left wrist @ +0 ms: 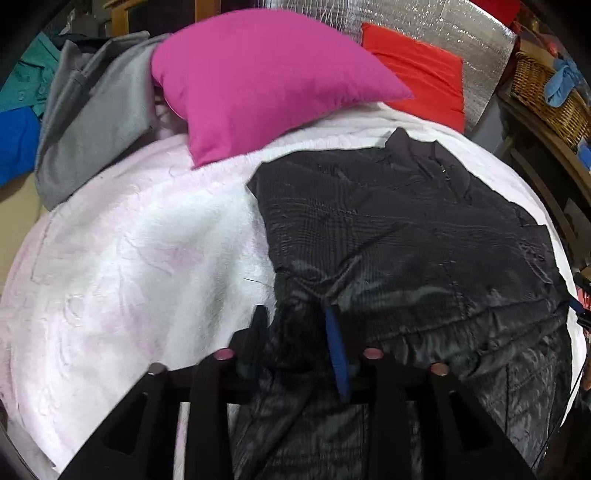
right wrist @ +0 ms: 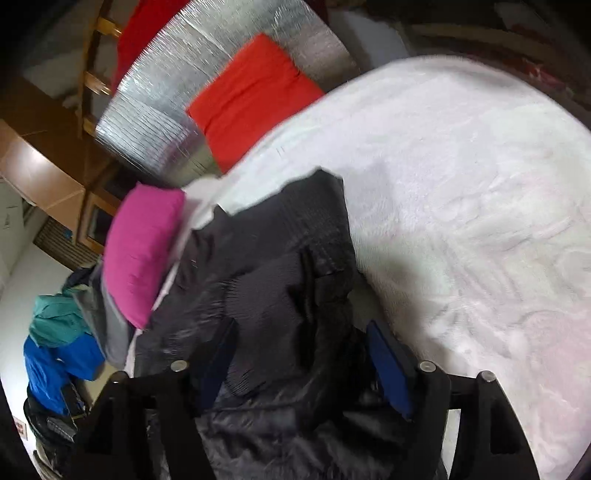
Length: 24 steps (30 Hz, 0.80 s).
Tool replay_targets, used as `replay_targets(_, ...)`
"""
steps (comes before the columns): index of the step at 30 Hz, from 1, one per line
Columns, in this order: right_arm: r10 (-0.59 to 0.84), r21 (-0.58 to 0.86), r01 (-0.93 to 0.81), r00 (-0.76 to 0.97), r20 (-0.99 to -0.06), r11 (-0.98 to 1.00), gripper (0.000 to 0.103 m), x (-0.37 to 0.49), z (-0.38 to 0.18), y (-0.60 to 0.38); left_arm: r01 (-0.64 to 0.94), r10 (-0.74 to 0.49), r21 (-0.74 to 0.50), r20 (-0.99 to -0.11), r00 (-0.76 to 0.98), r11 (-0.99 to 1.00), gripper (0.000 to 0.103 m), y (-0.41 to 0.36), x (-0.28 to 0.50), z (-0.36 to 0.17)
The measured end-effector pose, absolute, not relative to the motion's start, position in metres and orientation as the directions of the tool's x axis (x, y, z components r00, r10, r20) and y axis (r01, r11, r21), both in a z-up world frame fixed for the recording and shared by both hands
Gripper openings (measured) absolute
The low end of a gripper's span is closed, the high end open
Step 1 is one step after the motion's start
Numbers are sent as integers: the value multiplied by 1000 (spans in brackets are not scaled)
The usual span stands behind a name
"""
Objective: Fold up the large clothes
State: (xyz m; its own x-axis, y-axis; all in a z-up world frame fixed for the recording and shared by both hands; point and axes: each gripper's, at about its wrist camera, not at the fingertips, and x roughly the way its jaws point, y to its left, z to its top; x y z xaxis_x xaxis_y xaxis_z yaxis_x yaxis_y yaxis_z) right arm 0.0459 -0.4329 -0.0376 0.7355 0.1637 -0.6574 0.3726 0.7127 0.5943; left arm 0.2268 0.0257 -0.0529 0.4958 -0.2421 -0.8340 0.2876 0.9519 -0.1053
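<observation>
A black quilted jacket (left wrist: 406, 229) lies spread on a white fluffy blanket (left wrist: 147, 258) that covers a bed. In the left wrist view my left gripper (left wrist: 297, 339) is at the jacket's near left edge. A bunch of its fabric rises between the fingers, the blue pad (left wrist: 336, 354) shows bare, and the jaws stand partly apart. In the right wrist view the jacket (right wrist: 266, 288) is rumpled. My right gripper (right wrist: 306, 362) straddles a thick fold of it with jaws wide, and its blue pad (right wrist: 389, 369) stands off the cloth.
A pink pillow (left wrist: 258, 81) and a red pillow (left wrist: 417, 74) lie at the head of the bed against silver foil (left wrist: 443, 29). A grey garment (left wrist: 92, 118) and blue and teal clothes (left wrist: 18, 136) are piled at the left. A wicker basket (left wrist: 546, 96) stands at the right.
</observation>
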Motion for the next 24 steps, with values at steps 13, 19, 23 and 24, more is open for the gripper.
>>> replay_targets(13, 483, 859, 220, 750, -452, 462, 75, 2, -67, -390, 260, -514, -445, -774, 369, 857, 61, 21, 146, -47)
replay_targets(19, 554, 868, 255, 685, -473, 426, 75, 50, -93, -337, 134, -522, -508, -789, 326, 851, 66, -9, 161, -72)
replay_targets(23, 501, 866, 307, 719, -482, 394, 75, 71, -100, -335, 26, -517, -545, -778, 358, 838, 64, -8, 186, -87)
replay_targets(24, 483, 861, 325, 724, -493, 392, 74, 76, -100, -336, 12, -518, -554, -771, 370, 832, 64, -7, 192, -88)
